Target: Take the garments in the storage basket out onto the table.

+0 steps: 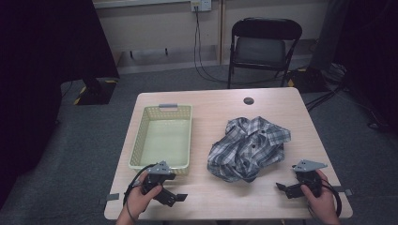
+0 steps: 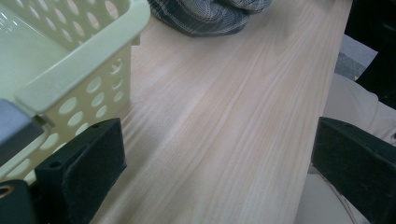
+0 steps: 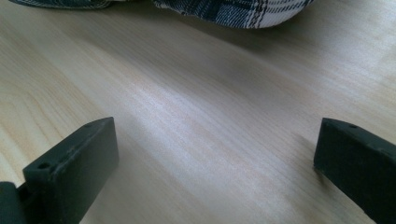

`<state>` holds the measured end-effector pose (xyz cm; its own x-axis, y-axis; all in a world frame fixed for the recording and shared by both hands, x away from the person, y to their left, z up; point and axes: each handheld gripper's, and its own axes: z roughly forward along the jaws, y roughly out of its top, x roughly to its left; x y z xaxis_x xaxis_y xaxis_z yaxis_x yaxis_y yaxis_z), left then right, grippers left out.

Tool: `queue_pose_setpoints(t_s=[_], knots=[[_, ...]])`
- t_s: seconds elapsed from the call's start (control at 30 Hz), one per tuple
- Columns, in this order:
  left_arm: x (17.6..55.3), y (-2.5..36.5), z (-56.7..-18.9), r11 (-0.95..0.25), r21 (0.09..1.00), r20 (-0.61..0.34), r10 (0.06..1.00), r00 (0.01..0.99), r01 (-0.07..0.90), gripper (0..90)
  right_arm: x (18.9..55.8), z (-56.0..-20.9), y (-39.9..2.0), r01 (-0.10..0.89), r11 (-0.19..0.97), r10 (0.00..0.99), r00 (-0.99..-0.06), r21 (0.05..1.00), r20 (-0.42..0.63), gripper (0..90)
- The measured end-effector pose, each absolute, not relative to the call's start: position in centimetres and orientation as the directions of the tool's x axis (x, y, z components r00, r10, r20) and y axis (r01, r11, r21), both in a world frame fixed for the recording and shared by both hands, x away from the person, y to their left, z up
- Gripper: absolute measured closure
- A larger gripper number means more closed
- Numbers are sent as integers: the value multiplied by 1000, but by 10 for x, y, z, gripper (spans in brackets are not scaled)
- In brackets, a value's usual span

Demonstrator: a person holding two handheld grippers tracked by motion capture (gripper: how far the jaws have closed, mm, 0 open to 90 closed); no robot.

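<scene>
From the high view I have the table [image 1: 220, 197] in the middle of the frame, with the shirt [image 1: 248, 148] lying crumpled right of centre on the wood. It is a plaid shirt, bunched into a loose heap, with nothing holding it. Left of it, well apart, sits the basket [image 1: 137, 140], pale yellow-green with holes in its walls and a grey tab on its far rim.

My left gripper [image 1: 170, 196] is at the lower left of the frame, just below the basket's near end, held in the left hand [image 1: 139, 200]. Its jaws stand wide apart with bare table between them. In the left gripper view the basket's corner takes the upper left, close beside the left jaw, and the shirt's edge shows at the top centre, farther off.

My right gripper [image 1: 287, 188] is at the lower right of the high view, in the right hand [image 1: 320, 199], near the shirt's lower right edge but clear of it. Its jaws are also spread wide and grasp nothing. In the right gripper view the shirt runs along the top edge of the frame, with only wood grain between the two jaws.

At the top of the high view, beyond the table, a chair [image 1: 263, 44] stands against the wall.
</scene>
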<state>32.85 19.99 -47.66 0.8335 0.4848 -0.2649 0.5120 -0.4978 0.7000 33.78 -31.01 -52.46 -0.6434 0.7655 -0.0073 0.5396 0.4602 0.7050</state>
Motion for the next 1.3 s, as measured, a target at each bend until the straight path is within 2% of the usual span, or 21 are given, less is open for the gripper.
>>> queue_pose_setpoints(t_s=[1.3], knots=[[323,232,-478,-503,702,-250,488,837,503,25,338,-525,-310,540,460,766,-643,705,-7,0]])
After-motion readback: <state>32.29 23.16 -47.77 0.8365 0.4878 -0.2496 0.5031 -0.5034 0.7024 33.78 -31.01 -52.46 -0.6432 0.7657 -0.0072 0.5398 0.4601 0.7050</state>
